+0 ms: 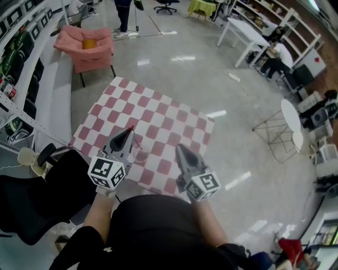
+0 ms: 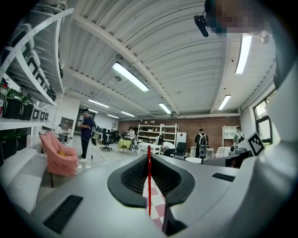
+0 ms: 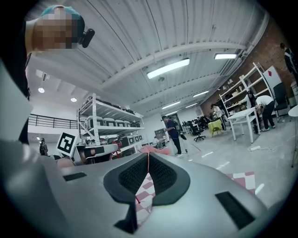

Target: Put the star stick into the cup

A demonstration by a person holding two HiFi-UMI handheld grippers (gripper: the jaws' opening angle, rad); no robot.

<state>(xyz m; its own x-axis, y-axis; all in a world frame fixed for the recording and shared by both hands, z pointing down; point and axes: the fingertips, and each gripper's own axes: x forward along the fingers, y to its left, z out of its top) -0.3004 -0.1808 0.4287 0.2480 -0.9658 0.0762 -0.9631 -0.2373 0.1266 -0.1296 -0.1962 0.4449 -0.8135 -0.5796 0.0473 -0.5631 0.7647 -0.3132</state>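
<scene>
A thin red stick (image 2: 149,186) stands upright between the jaws of my left gripper (image 2: 149,155), which is shut on it. Its star end is not visible. In the head view the left gripper (image 1: 128,132) hovers over the near part of a red-and-white checkered mat (image 1: 158,111), with the stick (image 1: 136,141) poking out at its tip. What looks like a small clear cup (image 1: 140,155) stands on the mat just right of that tip. My right gripper (image 1: 179,148) hangs beside it to the right, jaws together (image 3: 148,156), with nothing clearly between them.
A pink armchair (image 1: 87,47) stands beyond the mat at the left, and shelving (image 1: 21,58) runs along the left wall. A white table (image 1: 245,34) and a round table (image 1: 290,113) stand at the right. A person (image 1: 122,16) stands at the far end.
</scene>
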